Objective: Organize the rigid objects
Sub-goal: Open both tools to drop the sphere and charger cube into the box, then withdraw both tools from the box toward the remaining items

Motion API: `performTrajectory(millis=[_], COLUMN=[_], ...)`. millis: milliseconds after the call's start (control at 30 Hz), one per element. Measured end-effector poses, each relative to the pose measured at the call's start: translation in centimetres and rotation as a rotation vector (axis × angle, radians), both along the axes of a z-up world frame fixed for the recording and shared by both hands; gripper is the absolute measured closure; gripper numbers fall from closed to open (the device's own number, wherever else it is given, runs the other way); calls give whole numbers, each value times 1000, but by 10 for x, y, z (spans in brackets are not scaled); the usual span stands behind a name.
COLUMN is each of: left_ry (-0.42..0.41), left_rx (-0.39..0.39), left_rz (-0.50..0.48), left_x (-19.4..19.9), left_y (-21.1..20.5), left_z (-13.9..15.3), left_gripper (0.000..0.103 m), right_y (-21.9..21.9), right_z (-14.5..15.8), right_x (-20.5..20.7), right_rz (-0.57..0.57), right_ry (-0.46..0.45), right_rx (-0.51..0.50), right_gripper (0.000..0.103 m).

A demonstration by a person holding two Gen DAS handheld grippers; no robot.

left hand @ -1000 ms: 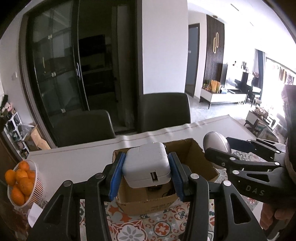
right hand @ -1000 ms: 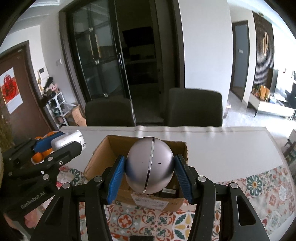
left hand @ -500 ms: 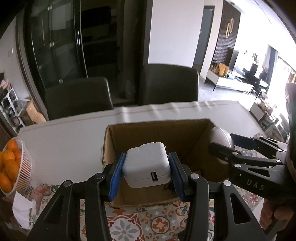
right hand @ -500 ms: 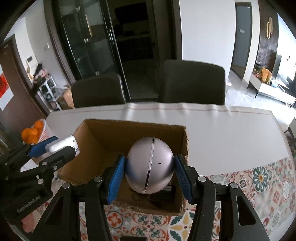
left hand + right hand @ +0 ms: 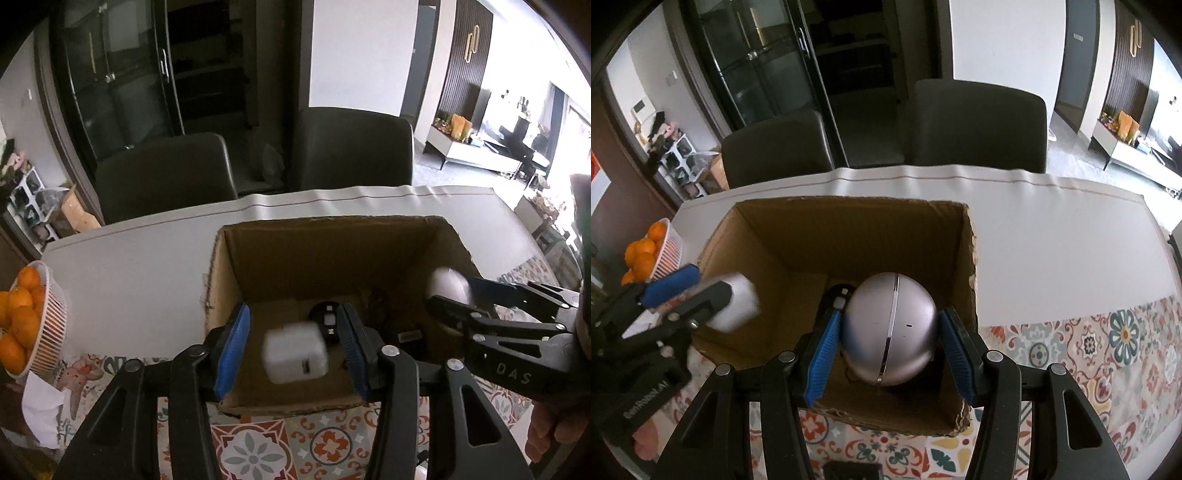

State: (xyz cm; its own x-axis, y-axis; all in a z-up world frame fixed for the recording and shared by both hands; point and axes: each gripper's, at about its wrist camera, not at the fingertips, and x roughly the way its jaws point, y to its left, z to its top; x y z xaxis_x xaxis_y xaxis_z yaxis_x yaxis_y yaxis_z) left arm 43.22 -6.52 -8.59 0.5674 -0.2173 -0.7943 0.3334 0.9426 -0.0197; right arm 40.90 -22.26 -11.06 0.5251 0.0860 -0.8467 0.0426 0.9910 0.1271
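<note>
On the white-topped table (image 5: 140,266), whose near end is covered by a patterned tile-print cloth (image 5: 1089,350), stands an open cardboard box (image 5: 332,254); the right wrist view looks down into it too (image 5: 849,240). Two dark chairs (image 5: 166,173) are pushed against the far edge of the table, with black glass doors behind them. At the table's left edge sits a white basket of oranges (image 5: 22,314), also seen in the right wrist view (image 5: 646,251).

Over the box's right half, the right gripper (image 5: 892,349) has its blue pads spread a little wider than the silver sphere (image 5: 890,332) between them; narrow gaps show on both sides, and the sphere is slightly blurred, inside the box opening. From the left wrist camera the same gripper (image 5: 454,295) reaches in from the right, with the sphere (image 5: 447,284) showing pale at its tips.

Over the box's left half, the left gripper (image 5: 295,354) has its jaws wide, clear of the white USB charger (image 5: 295,350), which appears blurred between the pads and apart from both, above the box floor. The right wrist view shows that charger (image 5: 737,306) at the tips of the left gripper (image 5: 701,288), just inside the box's left wall.

Smallest, a round black device (image 5: 325,317) lies on the box floor beyond the charger.
</note>
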Motion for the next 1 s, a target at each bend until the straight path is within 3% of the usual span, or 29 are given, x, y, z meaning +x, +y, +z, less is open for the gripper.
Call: performTrajectory(millis=[67, 200, 267, 467, 700, 1000], left_ry=[-9, -51, -76, -136, -245, -313], left_rx=[6, 41, 54, 98, 127, 107], left_rz=[3, 46, 68, 135, 184, 220], left_x=[-2, -10, -18, -41, -79, -129], left_y=[0, 7, 12, 26, 38, 52], left_z=[4, 14, 20, 35, 54, 76], left_gripper=[44, 32, 22, 10, 3, 0], right_y=[-1, 2, 5, 15, 30, 39], right_z=[1, 12, 20, 39, 63, 88], right_x=[-2, -10, -17, -40, -75, -125], right_rz=[-8, -24, -35, -39, -30, -31], right_ry=[-7, -41, -64, -112, -182, -274], right_rx=[4, -38, -66, -103, -149, -165], right_gripper=[37, 36, 35, 31, 26, 20])
